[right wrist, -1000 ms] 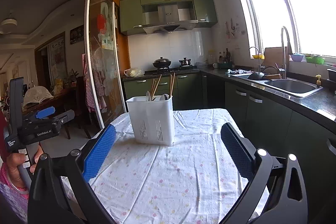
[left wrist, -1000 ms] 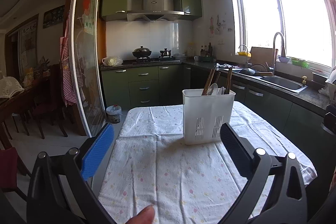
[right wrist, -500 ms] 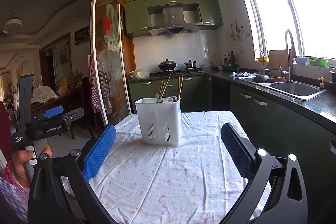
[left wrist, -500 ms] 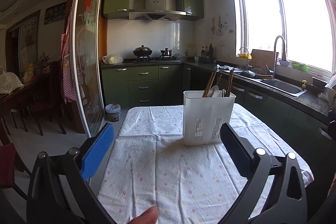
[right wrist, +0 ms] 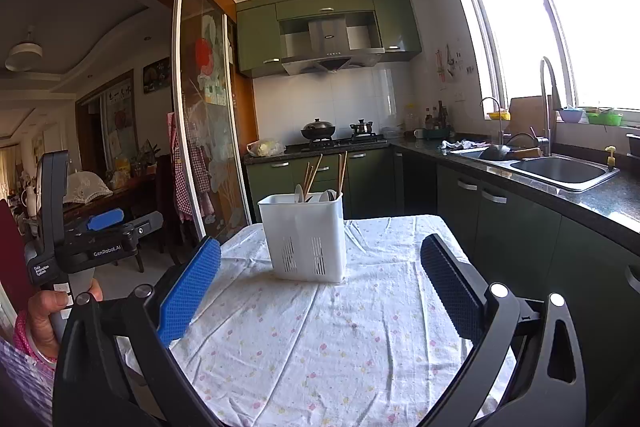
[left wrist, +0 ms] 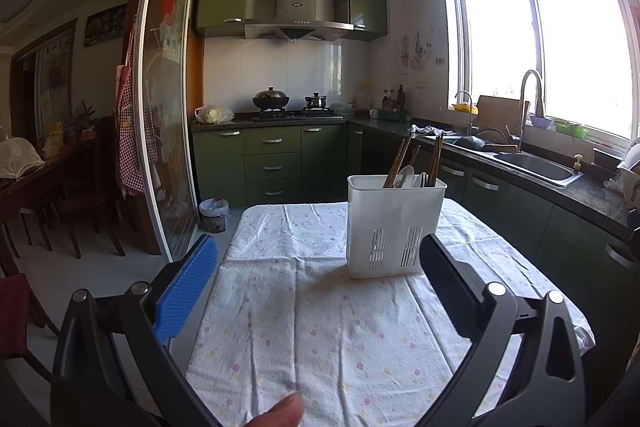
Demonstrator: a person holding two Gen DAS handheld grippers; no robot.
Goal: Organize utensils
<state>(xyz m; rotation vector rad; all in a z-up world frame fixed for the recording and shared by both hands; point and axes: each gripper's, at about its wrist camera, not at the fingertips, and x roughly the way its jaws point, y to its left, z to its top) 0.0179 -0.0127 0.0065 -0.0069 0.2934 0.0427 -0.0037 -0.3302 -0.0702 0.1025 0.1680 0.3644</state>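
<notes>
Kitchen with green cabinets (left wrist: 272, 155), striped ceiling, big bright window (left wrist: 560, 35) on the right, glass sliding door (left wrist: 164, 107) on the left leading to a dining area. Range hood (left wrist: 296, 15) over the stove; small brand mark on the hood, too small to read. Sink (right wrist: 560, 171) with tall faucet along the right-hand counter, dark pan lying by it. Surface (left wrist: 320, 327) covered with a white cloth with small flower print, wrinkled, nothing on it but the utensil holder (left wrist: 394, 227). Holder is white plastic, slotted near the bottom, upright, toward the far middle of the surface; chopsticks (left wrist: 400, 157) and spoons (left wrist: 406, 175) stick up out of it. Left tongs (left wrist: 320, 267) spread wide, empty, held above the near edge of the surface; holder sits just inside the right finger in that view, not touched. Right tongs (right wrist: 320, 267) also spread wide, empty, holder ahead and clear of both fingers. In the right wrist view the left device (right wrist: 80, 243) is seen from the side, held by a hand (right wrist: 48, 311); it reads "GenRobot.AI", and a side label seems to read "Data Acquisition System". Wok (right wrist: 318, 129) and small pot (right wrist: 362, 127) on the stove, bottles in the corner. Fingertip (left wrist: 280, 411) pokes in at the bottom of the left view.
</notes>
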